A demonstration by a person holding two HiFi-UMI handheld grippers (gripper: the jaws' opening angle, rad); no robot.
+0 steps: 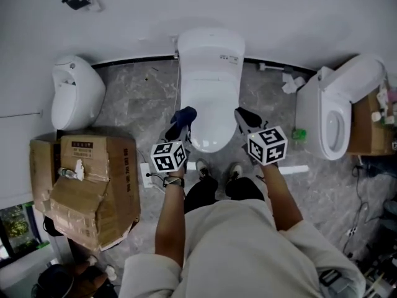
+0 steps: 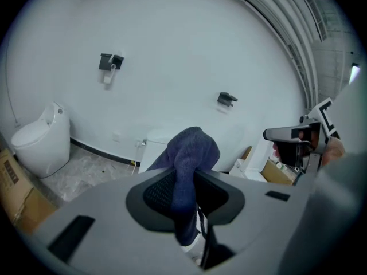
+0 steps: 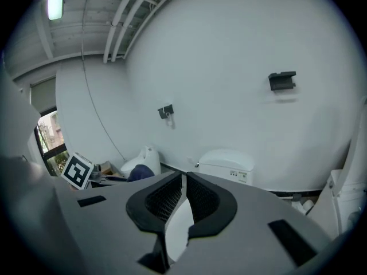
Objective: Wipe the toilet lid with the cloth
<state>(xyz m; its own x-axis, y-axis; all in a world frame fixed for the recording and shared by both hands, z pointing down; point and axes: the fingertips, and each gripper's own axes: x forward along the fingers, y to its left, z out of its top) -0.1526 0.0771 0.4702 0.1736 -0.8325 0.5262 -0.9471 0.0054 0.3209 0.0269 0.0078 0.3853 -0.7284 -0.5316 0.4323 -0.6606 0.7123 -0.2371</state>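
The white toilet (image 1: 209, 85) stands against the wall with its lid (image 1: 208, 113) down. My left gripper (image 1: 180, 124) hangs over the lid's front left edge, shut on a dark blue cloth (image 1: 183, 115). In the left gripper view the cloth (image 2: 192, 153) bulges up between the fingers and drapes down past them. Over the lid's front right edge my right gripper (image 1: 246, 119) is held at about the same height. In its own view the right gripper (image 3: 183, 196) is shut with nothing between the pads, and the toilet (image 3: 226, 164) lies ahead and below.
A second white toilet (image 1: 74, 92) stands at the left, with crumpled cardboard boxes (image 1: 87, 185) in front of it. A third toilet (image 1: 338, 104) with its seat exposed is at the right, beside more boxes (image 1: 369, 126). The person's shoes (image 1: 218, 169) touch the toilet's base on the marble floor.
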